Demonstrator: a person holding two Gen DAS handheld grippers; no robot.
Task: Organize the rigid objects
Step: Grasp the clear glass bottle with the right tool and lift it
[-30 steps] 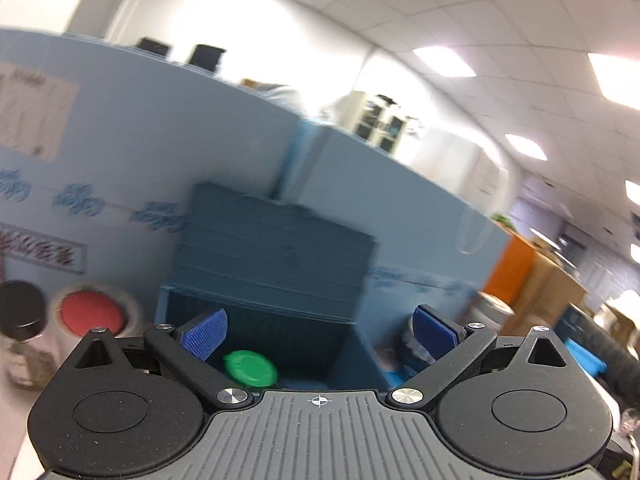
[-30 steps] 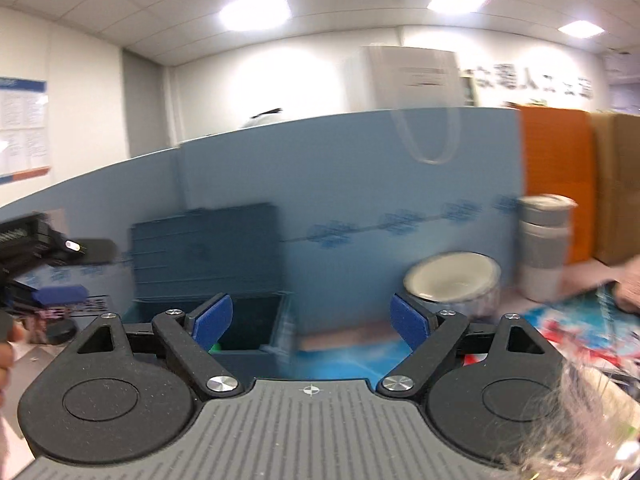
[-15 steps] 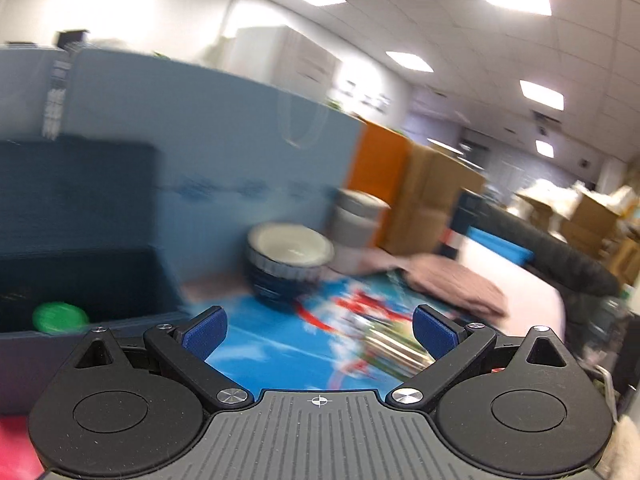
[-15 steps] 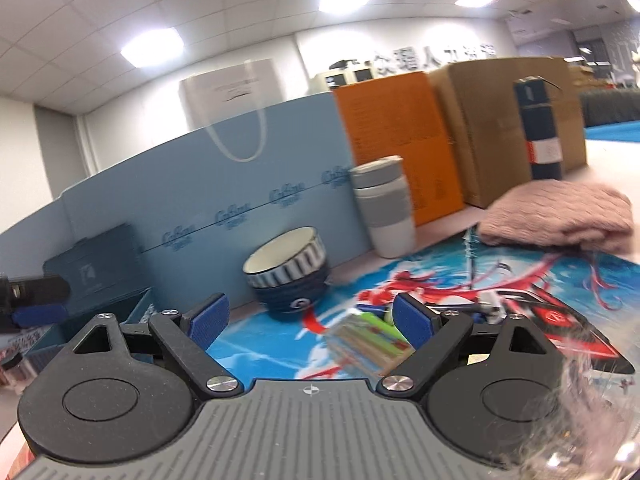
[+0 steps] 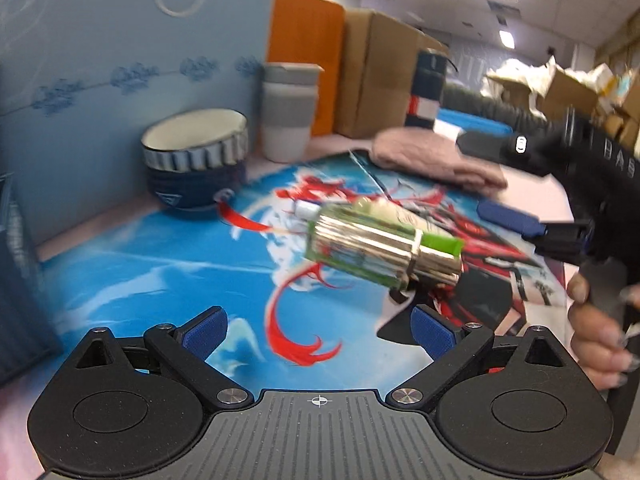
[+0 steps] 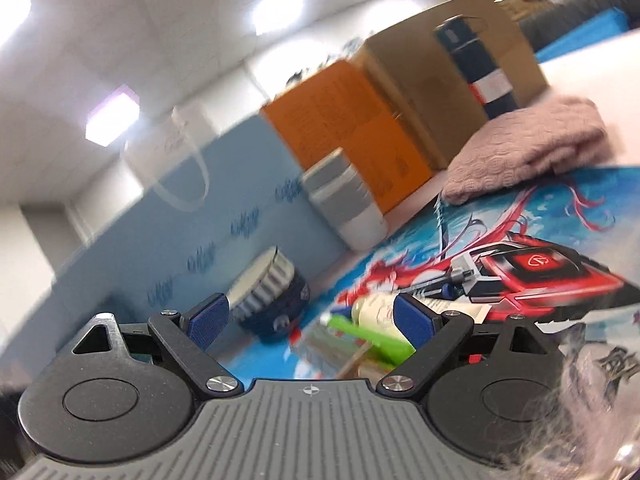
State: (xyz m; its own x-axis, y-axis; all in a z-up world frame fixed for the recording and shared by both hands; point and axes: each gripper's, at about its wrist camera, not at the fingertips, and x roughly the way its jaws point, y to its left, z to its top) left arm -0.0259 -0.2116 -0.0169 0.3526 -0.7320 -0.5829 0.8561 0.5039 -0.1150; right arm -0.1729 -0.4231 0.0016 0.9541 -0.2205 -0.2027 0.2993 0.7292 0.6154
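We see two handheld grippers over a worktop covered by a bright blue and red printed mat. Our left gripper hangs just above the mat with its blue-padded fingers spread wide apart and nothing between them. Just beyond it, a shiny gold and green packet lies on its side on the mat, motion-blurred, with a green tab at its right end.

Our right gripper is tilted, its fingers likewise spread apart and empty. From its own camera the same packet lies close ahead, between and just past the finger pads. In the left wrist view, the right gripper enters from the right edge, held by a hand, with one blue finger reaching toward the packet but not touching it.

Further back, a dark blue bowl with a white inside stands on the mat's far edge. Beside it stands a white cup with a grey band. A folded pink cloth lies to the right, and a dark blue flask stands behind it. A pale blue panel, an orange box and a brown cardboard box line the back.
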